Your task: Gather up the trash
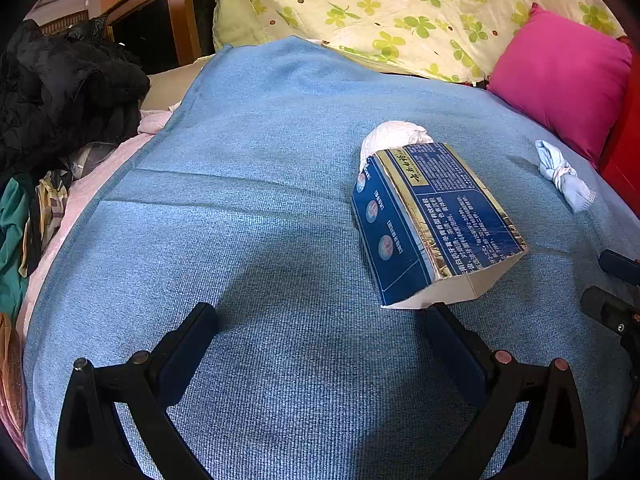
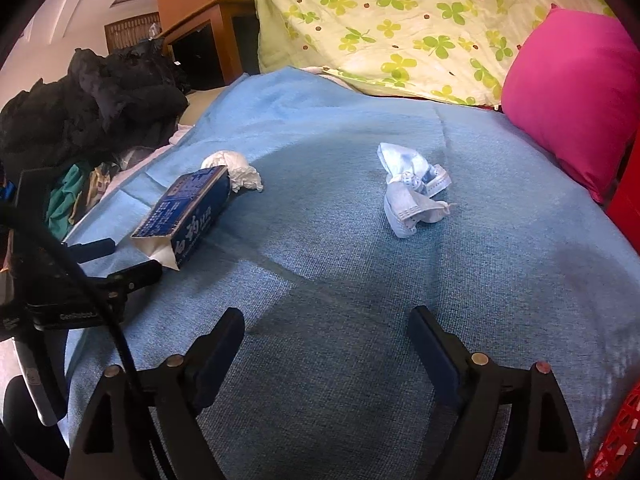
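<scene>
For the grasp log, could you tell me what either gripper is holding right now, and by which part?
Nothing is held. The left gripper and right gripper are both open over the blue blanket, short of the blue box and crumpled mask.

Even, moderately bright indoor light in both views. Soft shadow on the blanket (image 1: 280, 200) ahead of the left gripper (image 1: 320, 320); a broader dark patch lies ahead of the right gripper (image 2: 326, 322). Foil glare on the box (image 1: 432, 216) edge. Strong fisheye bending, black vignette at corners. Centre sharp; slight softness towards edges, pillow (image 2: 576, 92) colour oversaturated.
</scene>
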### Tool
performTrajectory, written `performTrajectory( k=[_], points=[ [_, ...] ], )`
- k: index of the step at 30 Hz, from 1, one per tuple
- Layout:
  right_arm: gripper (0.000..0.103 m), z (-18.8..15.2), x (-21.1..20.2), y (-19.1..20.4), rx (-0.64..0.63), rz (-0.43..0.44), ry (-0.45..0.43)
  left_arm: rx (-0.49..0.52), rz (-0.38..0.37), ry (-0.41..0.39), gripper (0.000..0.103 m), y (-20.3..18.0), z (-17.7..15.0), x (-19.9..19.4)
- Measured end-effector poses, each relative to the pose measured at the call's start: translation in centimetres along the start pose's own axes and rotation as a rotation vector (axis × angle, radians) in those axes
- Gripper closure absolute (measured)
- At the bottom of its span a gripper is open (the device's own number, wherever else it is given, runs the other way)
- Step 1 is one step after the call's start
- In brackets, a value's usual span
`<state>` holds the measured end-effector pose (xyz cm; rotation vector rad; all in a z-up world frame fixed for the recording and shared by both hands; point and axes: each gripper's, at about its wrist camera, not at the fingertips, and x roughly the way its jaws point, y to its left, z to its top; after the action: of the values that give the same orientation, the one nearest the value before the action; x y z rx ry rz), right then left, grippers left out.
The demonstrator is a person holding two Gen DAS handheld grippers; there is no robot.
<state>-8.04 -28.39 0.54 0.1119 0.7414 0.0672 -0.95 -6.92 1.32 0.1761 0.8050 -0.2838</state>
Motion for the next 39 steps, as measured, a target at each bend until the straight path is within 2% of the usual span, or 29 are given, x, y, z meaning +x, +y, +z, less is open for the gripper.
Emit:
performTrajectory(
  k=[12,39],
  points=[
    [0.008,0.1,0.5,0.7,-0.039,-0.002,0.017,0.0,0.0,0.0,0.0,0.0,0.0,0.0],
    [0.004,0.0,0.8,1.4,-0.064,-0.009,0.028,-0.001,0.001,0.001,0.0,0.0,0.0,0.0]
  ],
)
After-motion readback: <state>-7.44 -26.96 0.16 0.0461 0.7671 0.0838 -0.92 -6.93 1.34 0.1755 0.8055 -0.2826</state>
